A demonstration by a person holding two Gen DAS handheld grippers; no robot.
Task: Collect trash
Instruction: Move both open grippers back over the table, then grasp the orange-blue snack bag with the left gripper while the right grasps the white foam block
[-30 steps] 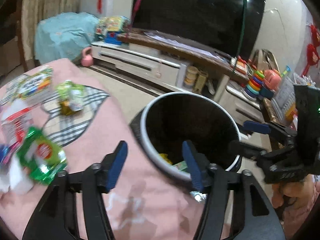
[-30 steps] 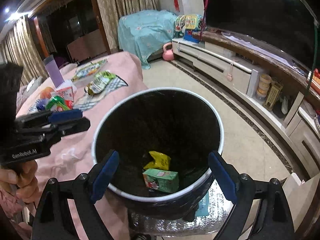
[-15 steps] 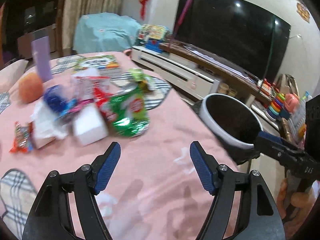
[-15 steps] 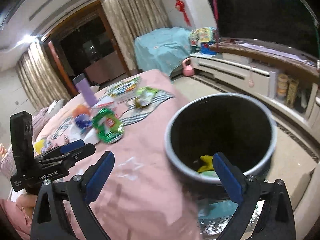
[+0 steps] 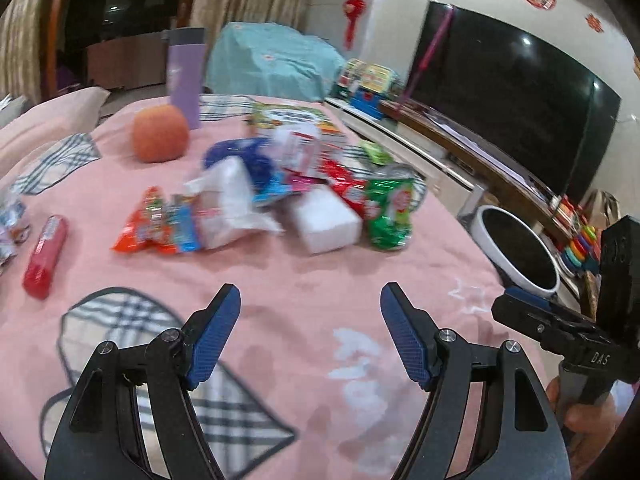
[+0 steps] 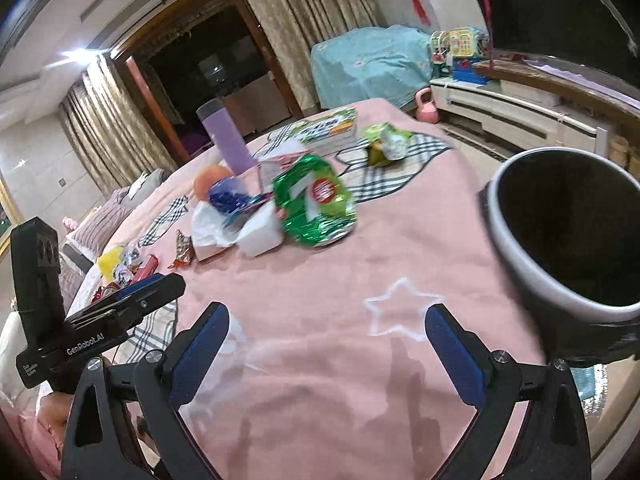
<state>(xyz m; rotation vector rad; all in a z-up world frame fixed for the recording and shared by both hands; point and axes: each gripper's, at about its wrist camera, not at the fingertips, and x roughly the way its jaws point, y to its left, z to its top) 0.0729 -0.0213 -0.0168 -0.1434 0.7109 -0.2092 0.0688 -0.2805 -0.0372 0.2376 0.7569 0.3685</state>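
L→R on the pink bedcover [image 5: 304, 280]: red stick wrapper [image 5: 44, 256] far left, orange snack pack [image 5: 148, 228], white crumpled bag [image 5: 228, 204], white block [image 5: 324, 220], green foil bag [image 5: 390, 212], then the bin [image 5: 516, 252] off the right edge of the bed. Orange [image 5: 160, 138] and purple bottle [image 5: 186, 76] sit behind the pile; prob not trash, skip.

Left gripper [image 5: 310, 336]: fingers released, nothing between them, pointing at bare cover short of the pile. Right gripper [image 6: 326, 354]: fingers spread wide, empty too; green foil bag is ahead and a bit left of it, bin [image 6: 568, 232] close on its right.

Step in hand looks like reach-for-next-piece. Suggest:
- left takes the white block or the crumpled bag, right takes the green bag since it's nearest the bin.
- come in low, straddle one item only; pile overlaps, so pinch an exposed edge.
- foil is slick and puffy, close on the crimped end, not the belly.
- the pile is motion-blurred in both views, so exact overlaps are unclear; slow down before closing.
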